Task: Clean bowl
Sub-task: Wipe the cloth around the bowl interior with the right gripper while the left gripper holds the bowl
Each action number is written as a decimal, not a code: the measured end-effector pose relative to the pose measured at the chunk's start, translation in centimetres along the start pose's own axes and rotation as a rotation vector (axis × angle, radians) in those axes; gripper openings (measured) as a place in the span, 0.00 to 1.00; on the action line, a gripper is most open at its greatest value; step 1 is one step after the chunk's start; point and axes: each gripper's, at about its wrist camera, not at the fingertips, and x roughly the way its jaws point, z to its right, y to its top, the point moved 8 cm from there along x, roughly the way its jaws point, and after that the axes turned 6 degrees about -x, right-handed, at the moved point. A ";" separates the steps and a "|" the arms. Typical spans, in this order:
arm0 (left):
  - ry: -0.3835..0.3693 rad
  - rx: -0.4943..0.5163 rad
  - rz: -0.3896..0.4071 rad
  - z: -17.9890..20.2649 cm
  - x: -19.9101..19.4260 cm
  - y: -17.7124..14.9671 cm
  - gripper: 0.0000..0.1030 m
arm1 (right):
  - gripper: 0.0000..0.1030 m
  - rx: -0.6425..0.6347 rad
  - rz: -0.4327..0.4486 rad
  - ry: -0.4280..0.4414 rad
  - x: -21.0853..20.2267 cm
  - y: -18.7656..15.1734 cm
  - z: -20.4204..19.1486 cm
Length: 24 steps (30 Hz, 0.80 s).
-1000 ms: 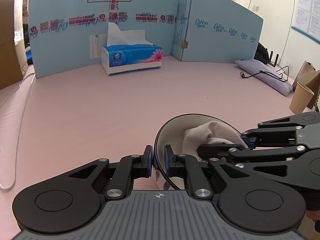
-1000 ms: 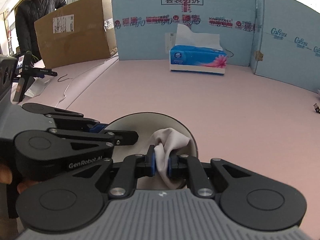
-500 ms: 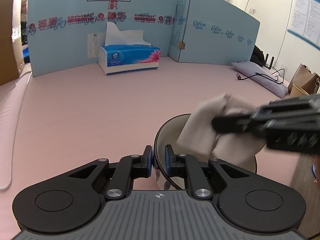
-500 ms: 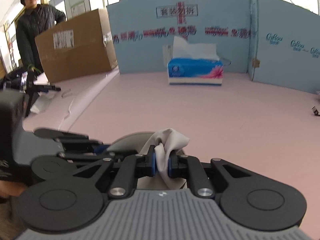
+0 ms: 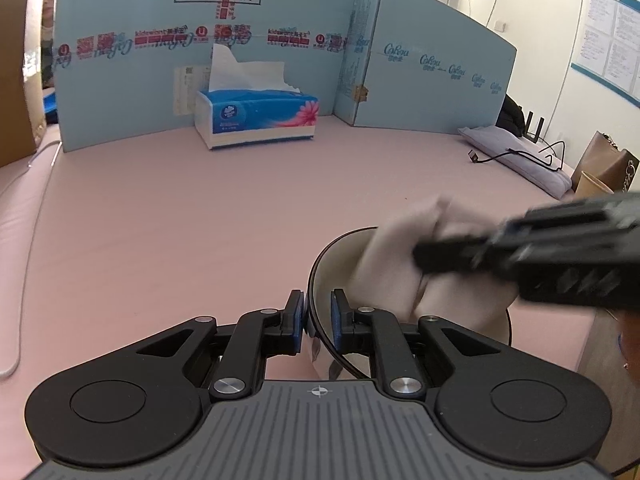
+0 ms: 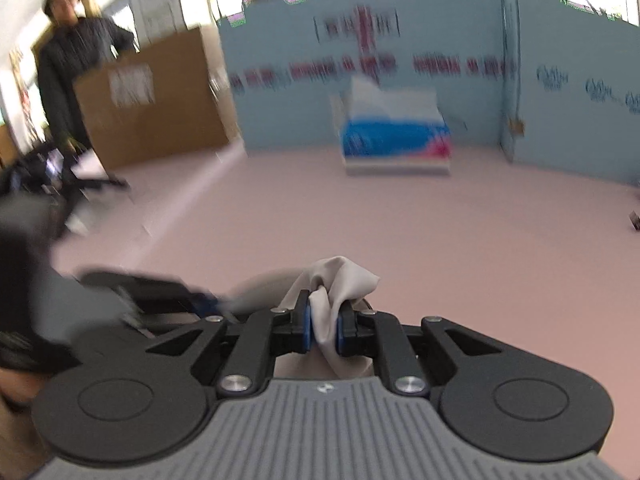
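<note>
My left gripper is shut on the near rim of a dark bowl with a pale inside, low over the pink table. My right gripper is shut on a beige cloth. In the left wrist view the cloth hangs above the bowl's right side, lifted out of it, with the right gripper blurred by motion. In the right wrist view the bowl's rim shows blurred just behind the cloth, and the left gripper sits at the left.
A blue tissue box stands at the back against a light blue cardboard screen. A brown box and a standing person are at the left. A grey pad with a cable, a paper cup and a bag are at the right.
My right gripper has lifted the cloth up out of the bowl and is moving fast. My left gripper still holds the bowl's rim, nearly in the same place.
</note>
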 end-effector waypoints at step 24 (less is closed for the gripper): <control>-0.029 0.011 0.007 -0.1 -0.2 0.0 0.20 | 0.32 -0.253 -0.104 -0.146 0.1 -0.9 -2.3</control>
